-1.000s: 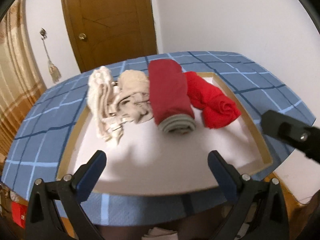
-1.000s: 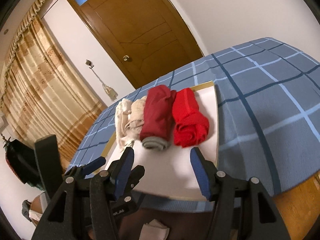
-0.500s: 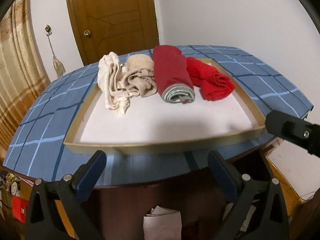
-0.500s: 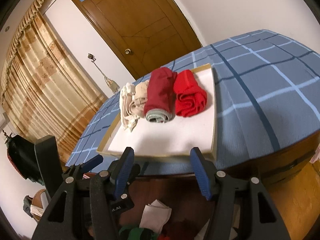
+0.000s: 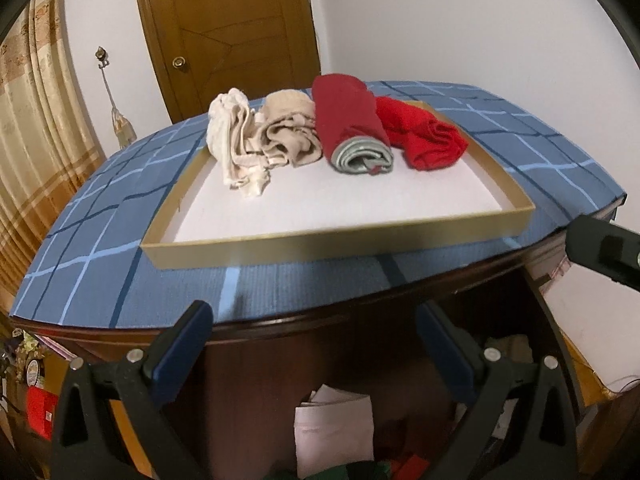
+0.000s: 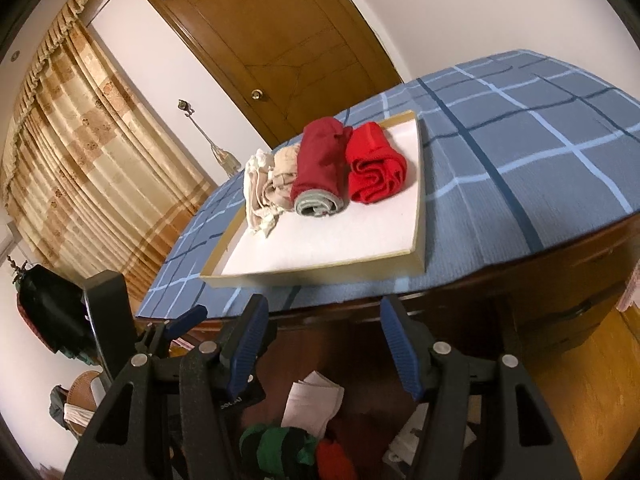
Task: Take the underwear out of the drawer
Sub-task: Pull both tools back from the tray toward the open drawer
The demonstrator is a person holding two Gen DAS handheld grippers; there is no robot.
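Four rolled pieces of underwear (image 5: 336, 136), cream, beige, maroon and red, lie side by side along the far edge of the shallow tray-like drawer (image 5: 340, 246) on the checked bench (image 5: 280, 292). Both the left gripper (image 5: 310, 350) and the right gripper (image 6: 322, 342) hang below the bench's near edge, fingers apart and empty. Judging by this, no piece is out yet; the next move calls for lifting a gripper over the drawer's near wall to a roll.

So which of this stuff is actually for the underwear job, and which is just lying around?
Part of the job:
- shallow drawer tray
- cream bundle
- beige bundle
- dark red roll
- bright red roll
- both open grippers

Just lying about:
- checked tablecloth
- paper
- curtain
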